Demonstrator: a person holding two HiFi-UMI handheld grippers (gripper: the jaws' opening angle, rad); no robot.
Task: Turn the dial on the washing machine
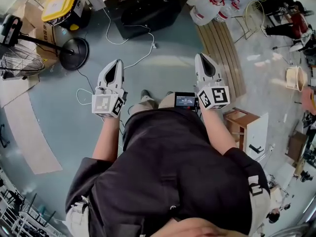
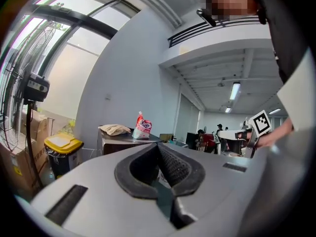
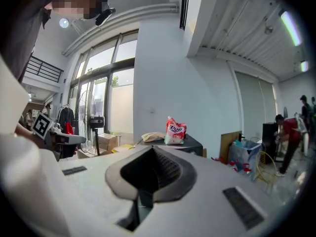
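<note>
A dark box-shaped machine [image 1: 143,9] stands on the floor ahead of me, at the top of the head view; I can make out no dial on it. In the gripper views it [image 3: 190,144] carries a red-and-white pouch [image 3: 175,132] and a beige cloth [image 2: 114,129]. My left gripper [image 1: 117,63] and right gripper [image 1: 201,58] are held side by side at waist height, pointing towards the machine and well short of it. Each has its jaws together with nothing between them, as the left gripper view [image 2: 159,149] and right gripper view [image 3: 152,149] show.
A white cable [image 1: 140,58] trails across the floor between me and the machine. A standing fan's base [image 1: 74,53] and a yellow-lidded bin [image 1: 61,1] are at the left. A wooden pallet [image 1: 222,48], water bottles [image 1: 212,1] and a small wooden stool [image 1: 241,125] are at the right.
</note>
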